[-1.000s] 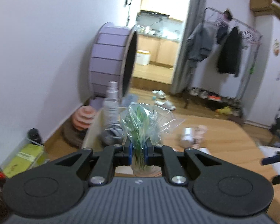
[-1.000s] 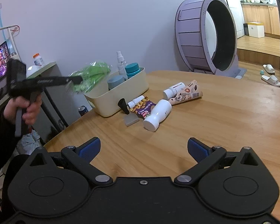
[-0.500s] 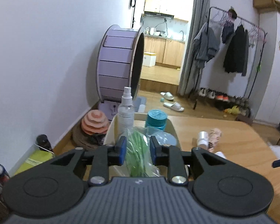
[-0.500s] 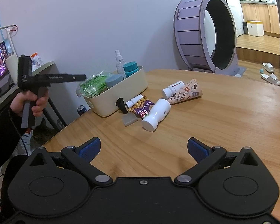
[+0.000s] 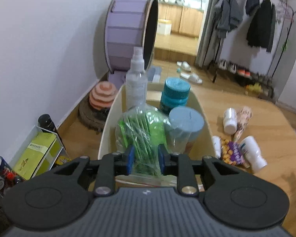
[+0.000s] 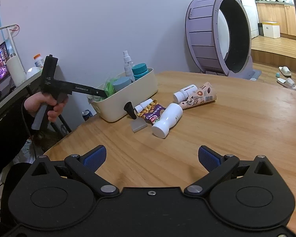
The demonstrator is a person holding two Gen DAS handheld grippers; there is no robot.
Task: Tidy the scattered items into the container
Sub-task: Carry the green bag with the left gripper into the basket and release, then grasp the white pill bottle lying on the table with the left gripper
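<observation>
Release is the step you are doing now; your left gripper (image 5: 145, 158) is sitting over the near end of the bin (image 5: 108, 122), and its jaws have just been opening, standing narrow with the green bag (image 5: 142, 134) between them; whether the pads are clear of the film the left view is not settling, though it looks like they are parting from it. The bag is lying inside the bin at its near end, beside the blue lid (image 5: 186, 119), with the spray bottle (image 5: 137, 83) and teal jar (image 5: 175, 95) upright at the far end. You are doing well to let the bag settle before you draw back, since loose film tends to cling to a pad and could ride out with you; so be opening a little wider, then lifting straight up and away, not dragging across the rim. Your right gripper (image 6: 150, 159) is waiting with jaws wide and empty above the table (image 6: 236, 128). Still lying out beside the bin are the scraper (image 6: 134, 118), snack pack (image 6: 150, 111), two white bottles (image 6: 167, 119) and cone (image 6: 199, 95); much of the tidying, I judge, is left.
</observation>
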